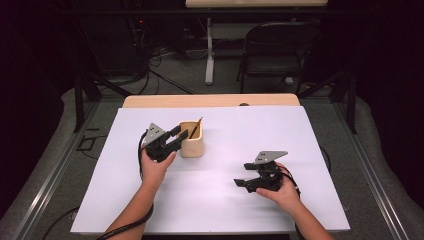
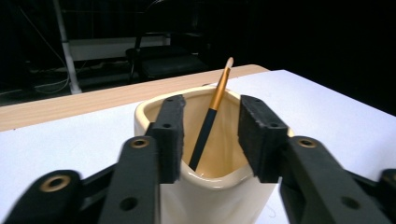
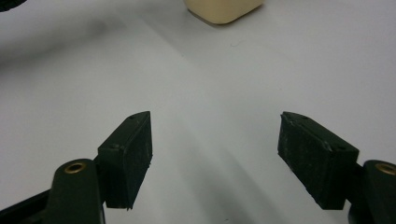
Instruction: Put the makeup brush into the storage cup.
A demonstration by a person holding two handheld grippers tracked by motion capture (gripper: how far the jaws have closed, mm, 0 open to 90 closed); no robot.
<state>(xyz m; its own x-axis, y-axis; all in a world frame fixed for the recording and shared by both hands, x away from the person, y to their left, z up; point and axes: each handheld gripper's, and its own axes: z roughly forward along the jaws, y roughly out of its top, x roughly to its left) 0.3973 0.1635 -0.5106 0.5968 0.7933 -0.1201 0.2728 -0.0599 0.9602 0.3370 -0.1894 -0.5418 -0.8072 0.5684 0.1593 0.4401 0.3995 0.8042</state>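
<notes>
A cream cup (image 1: 191, 144) stands on the white sheet left of the middle. A make-up brush (image 1: 196, 128) with a black handle and gold ferrule leans inside it, bristles up. My left gripper (image 1: 179, 137) hovers at the cup's near-left rim. In the left gripper view its jaws stand apart over the cup (image 2: 215, 196), and the brush (image 2: 211, 119) shows in the gap without touching either pad. My right gripper (image 1: 242, 182) rests low over the sheet at the right, open and empty (image 3: 215, 140), pointing left. The cup's base (image 3: 223, 9) shows at the top of the right gripper view.
The white sheet (image 1: 225, 210) covers most of a wooden table (image 1: 210, 100). A folding chair (image 1: 275, 50) and a desk leg (image 1: 210, 55) stand on the floor beyond the far edge. Dark frame rails run along both sides.
</notes>
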